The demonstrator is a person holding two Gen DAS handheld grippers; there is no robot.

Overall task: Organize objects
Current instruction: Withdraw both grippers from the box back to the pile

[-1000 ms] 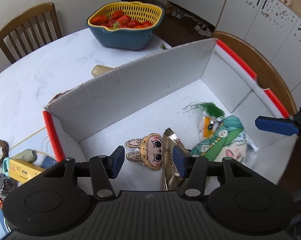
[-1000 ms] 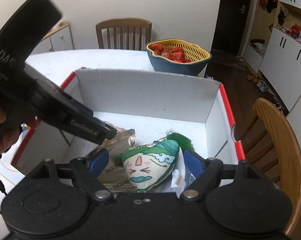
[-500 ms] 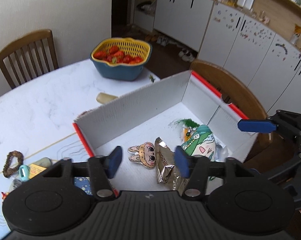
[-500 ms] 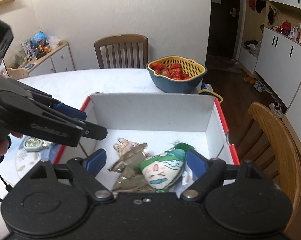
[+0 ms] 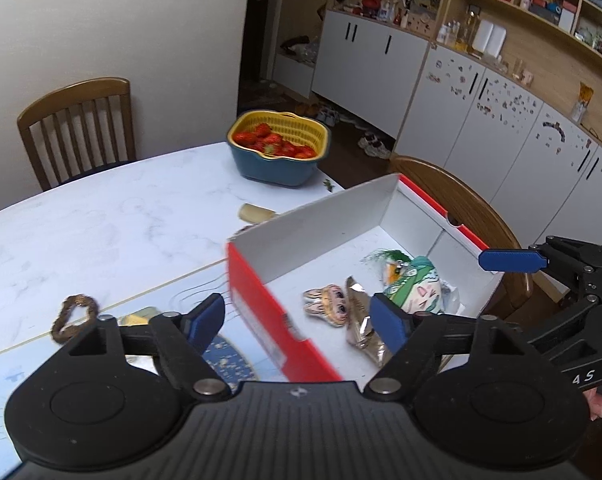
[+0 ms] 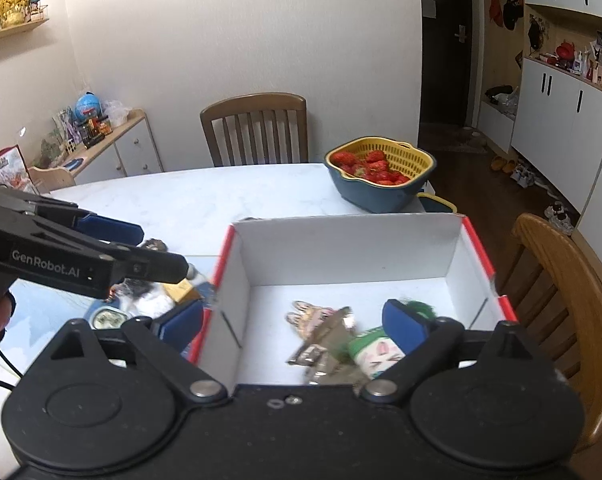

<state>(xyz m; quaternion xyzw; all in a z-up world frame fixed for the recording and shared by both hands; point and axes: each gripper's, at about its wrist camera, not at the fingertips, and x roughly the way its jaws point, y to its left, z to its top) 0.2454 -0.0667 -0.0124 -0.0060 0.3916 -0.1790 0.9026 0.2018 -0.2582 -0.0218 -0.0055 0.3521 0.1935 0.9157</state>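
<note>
Left gripper [image 5: 297, 320] fingers spread, right gripper [image 6: 293, 322] fingers spread

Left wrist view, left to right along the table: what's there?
Brown bracelet → small yellow item → red side of the box → bunny charm → foil packet → green plush → right gripper's blue pad.
</note>
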